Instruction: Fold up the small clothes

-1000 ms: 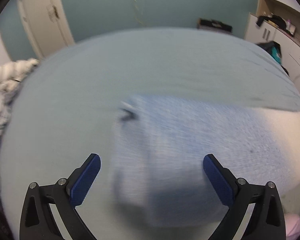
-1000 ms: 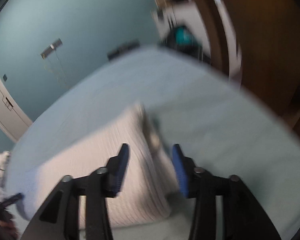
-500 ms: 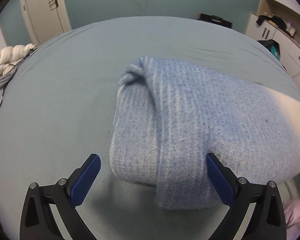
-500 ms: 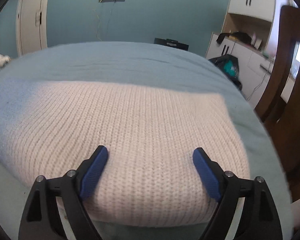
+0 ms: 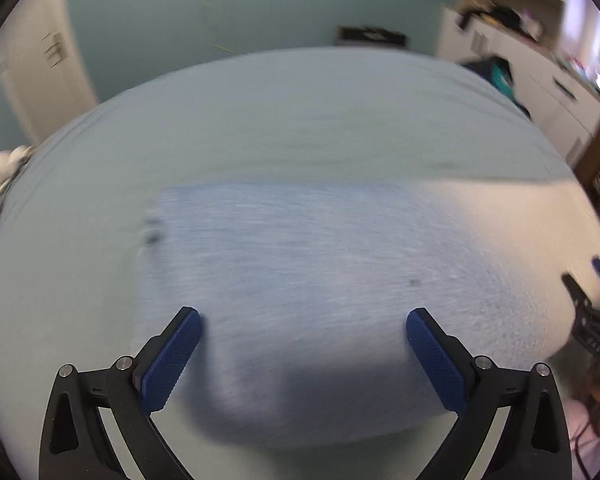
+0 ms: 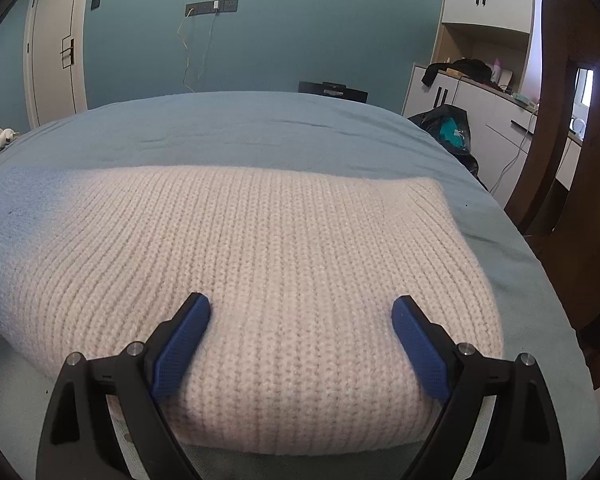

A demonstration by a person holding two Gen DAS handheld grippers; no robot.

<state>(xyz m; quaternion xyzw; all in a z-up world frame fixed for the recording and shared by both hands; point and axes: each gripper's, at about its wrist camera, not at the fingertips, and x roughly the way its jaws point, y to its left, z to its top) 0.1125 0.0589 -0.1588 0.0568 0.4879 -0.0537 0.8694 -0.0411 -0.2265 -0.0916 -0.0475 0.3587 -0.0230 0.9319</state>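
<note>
One folded knitted sweater point(image 6: 236, 276), cream at one end and fading to pale blue at the other, lies on one bed covered with a light blue-green sheet point(image 6: 260, 128). In the right wrist view it fills the middle and lower part of the frame, its ribbed cream end nearest the camera and the blue end at the left edge. In the left wrist view, which is smeared by motion, the same sweater point(image 5: 308, 280) spans the centre, blue on the left and cream toward the right edge.

Two grippers show. The left gripper point(image 5: 303, 364) sits at the bottom of its frame, its two blue-padded fingers point(image 5: 171, 360) spread wide apart over the near edge of the knit, holding nothing. The right gripper point(image 6: 301, 350) is likewise at the bottom centre, its two blue pads point(image 6: 182, 346) wide apart with the cream fabric between them, not clamped on it. Its black frame also appears at the right edge of the left wrist view point(image 5: 592, 320).

At the upper right stand white cabinets point(image 6: 480, 92), and one dark bag point(image 6: 448, 126) sits beside the bed. One white door point(image 6: 56, 48) is at the upper left.
</note>
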